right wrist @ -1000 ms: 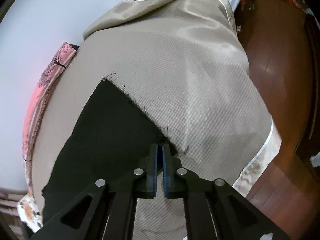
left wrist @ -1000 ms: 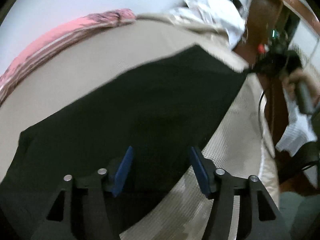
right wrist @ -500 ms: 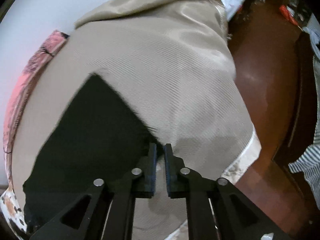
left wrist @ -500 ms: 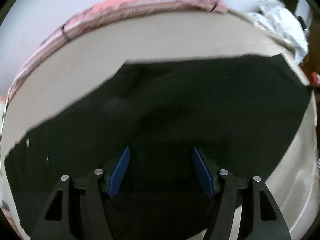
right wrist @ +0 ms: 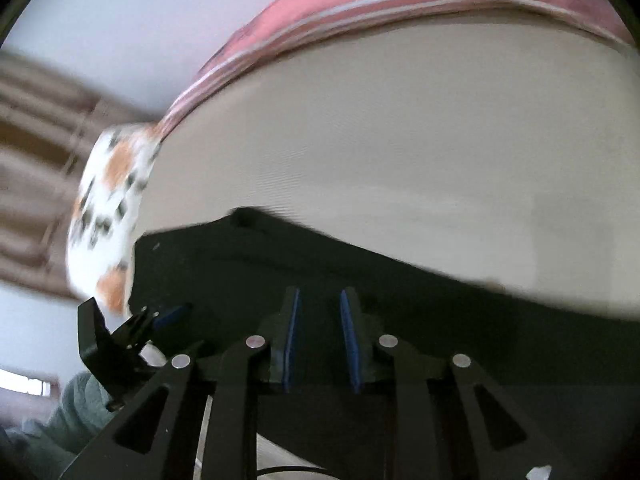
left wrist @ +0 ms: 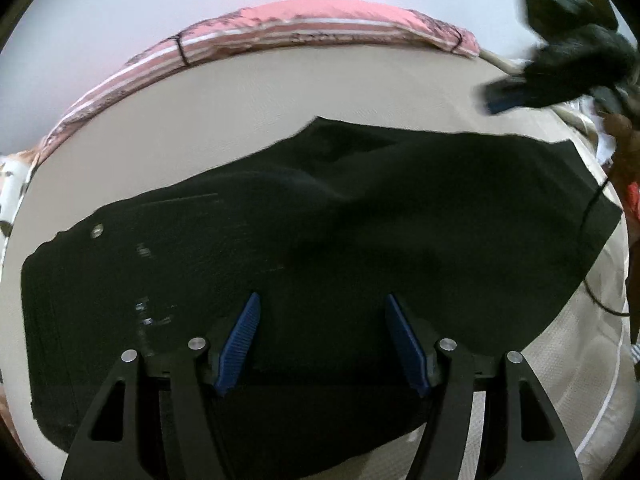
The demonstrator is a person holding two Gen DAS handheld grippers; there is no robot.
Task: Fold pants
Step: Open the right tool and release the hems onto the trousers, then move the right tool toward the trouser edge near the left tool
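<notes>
Black pants (left wrist: 360, 220) lie spread flat across a beige bed cover (left wrist: 280, 100), with a metal button showing at their left end. My left gripper (left wrist: 322, 298) hovers open over the near middle of the pants, nothing between its blue pads. My right gripper (right wrist: 320, 291) hangs over the pants (right wrist: 400, 300) near their left end; its jaws are opening with only a narrow gap and nothing between them. The right wrist view is blurred. The right gripper also shows blurred at the upper right of the left wrist view (left wrist: 500, 100). The left gripper (right wrist: 168, 314) shows at lower left of the right wrist view.
A pink striped cloth (left wrist: 320, 20) runs along the bed's far edge against a pale wall. A white pillow with orange and dark spots (right wrist: 108, 200) sits at the bed's left end. A grey-green sleeve (right wrist: 72, 420) is at lower left. A cable (left wrist: 592, 240) hangs at the right.
The right gripper let go of the pants' frayed corner, its jaws parted, and it swung fast to the pants' other end. The left gripper shifted over the pants' middle, still open.
</notes>
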